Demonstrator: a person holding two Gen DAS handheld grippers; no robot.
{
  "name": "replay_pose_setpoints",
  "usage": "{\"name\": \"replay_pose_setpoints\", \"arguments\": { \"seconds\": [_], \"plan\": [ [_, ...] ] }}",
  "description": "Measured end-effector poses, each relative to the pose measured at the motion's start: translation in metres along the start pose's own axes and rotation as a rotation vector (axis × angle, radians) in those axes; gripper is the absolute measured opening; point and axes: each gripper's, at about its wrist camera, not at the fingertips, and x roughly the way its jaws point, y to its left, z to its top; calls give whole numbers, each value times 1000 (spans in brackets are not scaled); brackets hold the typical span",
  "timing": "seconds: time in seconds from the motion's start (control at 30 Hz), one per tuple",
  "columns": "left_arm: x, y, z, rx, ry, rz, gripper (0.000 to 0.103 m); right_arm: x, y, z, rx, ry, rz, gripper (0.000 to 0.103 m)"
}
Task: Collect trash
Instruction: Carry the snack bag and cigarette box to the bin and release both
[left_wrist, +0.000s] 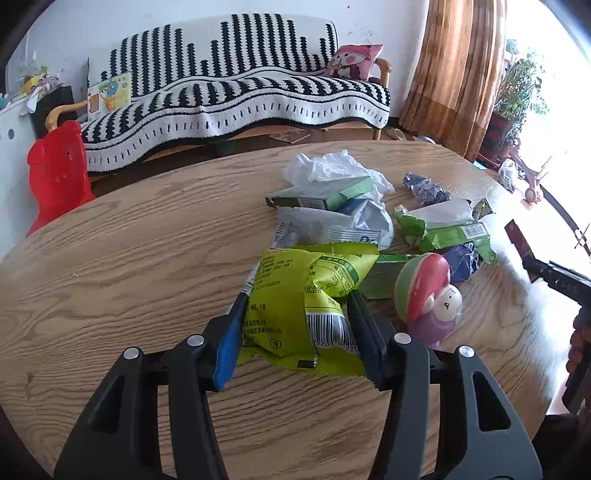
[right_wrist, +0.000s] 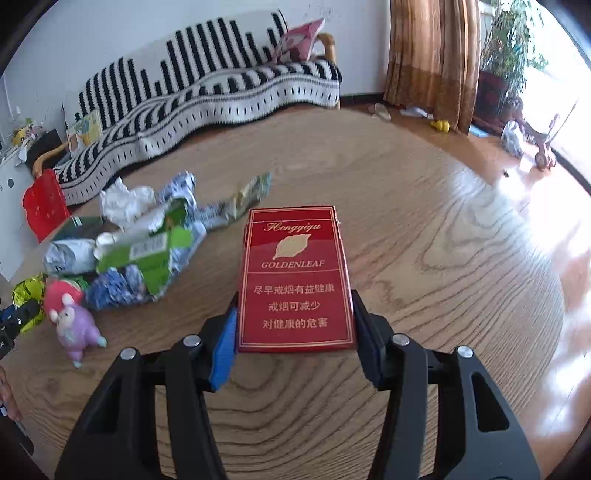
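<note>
Left gripper (left_wrist: 297, 314) clamps green wrapper (left_wrist: 306, 295); wooden table (left_wrist: 129, 258); striped sofa (left_wrist: 236, 96).

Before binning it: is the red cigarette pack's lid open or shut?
Shut. The red cigarette pack shows its flip-top lid flush along the seam near the top. Whether it is full or empty cannot be told.

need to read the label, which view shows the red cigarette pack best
The right wrist view: the red cigarette pack fills the centre, front face and lettering readable. The left wrist view shows only a dark red sliver at its right edge.
</note>
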Motion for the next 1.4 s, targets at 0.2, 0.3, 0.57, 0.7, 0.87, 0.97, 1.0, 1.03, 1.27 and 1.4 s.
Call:
{"name": "replay_pose_setpoints", "arguments": {
  "seconds": [0.2,0.3,0.57,0.7,0.87,0.97,1.0,1.03,1.27,1.4],
  "plan": [
    [-8,5,3,-17,-16,-8,53,3,6,1,-13,11,19,54],
    [-9,5,0,-13,-13,-7,53,2,7,1,-11,7,22,54],
    [-16,7,0,-17,-13,-4,53,-9,7,1,-6,-24,46,54],
    [-44,-4,2,-14,-74,-26,53,-54,-7,-2,47,-133,109,54],
    [-106,-74,7,100,-197,-136,53,-122,-39,-19,69,-227,129,54],
    [-129,-141,1,213,-172,-250,53,-166,-72,-32,82,-273,114,54],
    [-133,-164,-2,262,-154,-286,53,-181,-89,-38,105,-284,115,54],
    [-139,-196,-8,332,-135,-319,53,-190,-104,-43,128,-290,113,54],
    [-117,-326,-64,493,101,-472,53,-193,-201,-99,326,-146,168,55],
    [-65,-365,-117,486,301,-466,53,-142,-237,-152,421,37,195,55]
  ]
}}
